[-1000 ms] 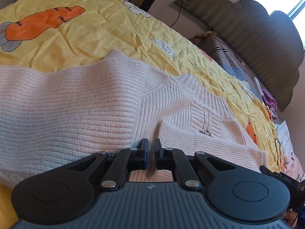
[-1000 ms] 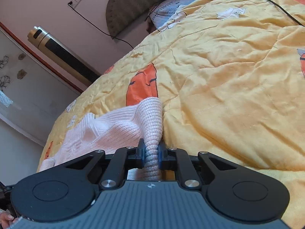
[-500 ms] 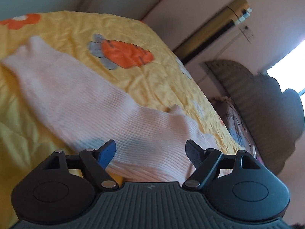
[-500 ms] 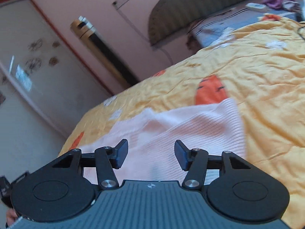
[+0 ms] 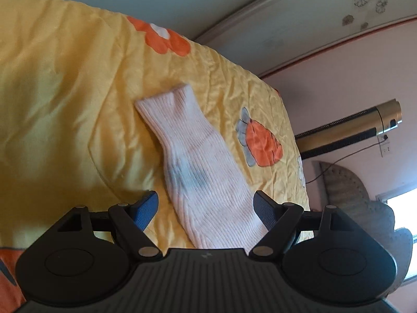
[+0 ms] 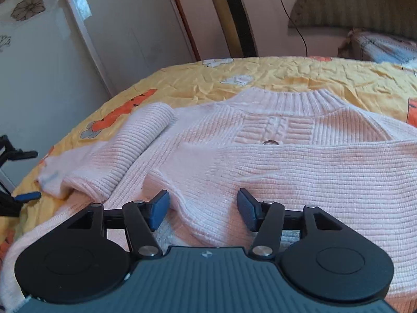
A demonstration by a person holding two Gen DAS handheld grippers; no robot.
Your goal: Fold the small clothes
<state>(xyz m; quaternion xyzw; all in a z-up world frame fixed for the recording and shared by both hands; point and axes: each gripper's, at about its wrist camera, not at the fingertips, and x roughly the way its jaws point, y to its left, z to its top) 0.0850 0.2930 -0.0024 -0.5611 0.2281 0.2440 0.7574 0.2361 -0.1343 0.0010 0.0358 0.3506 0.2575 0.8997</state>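
Note:
A pale pink knit sweater [image 6: 286, 172] lies flat on a yellow quilt [image 5: 65, 91], ribbed collar [image 6: 299, 101] at the far side. One sleeve is folded across its front. My right gripper [image 6: 203, 199] hovers over the near hem with its jaws opening; a knit ridge lies between the pads, which do not press on it. In the left wrist view the other sleeve [image 5: 198, 161] stretches away over the quilt. My left gripper [image 5: 206, 203] stands open above that sleeve's near end, holding nothing. That sleeve [image 6: 135, 151] also shows at the left of the right wrist view.
The quilt carries orange carrot and flower prints. A gold tower fan [image 5: 365, 127] and a grey padded headboard [image 6: 351, 5] stand by the wall. A flower-patterned wardrobe door [image 6: 39, 39] is beyond the bed's edge. Patterned bedding [image 6: 385, 47] lies at the head.
Both grippers were shut on the sweater's knit, then let it go and opened. Each has swung and rolled; the left now faces along the sleeve, the right faces the sweater's front.

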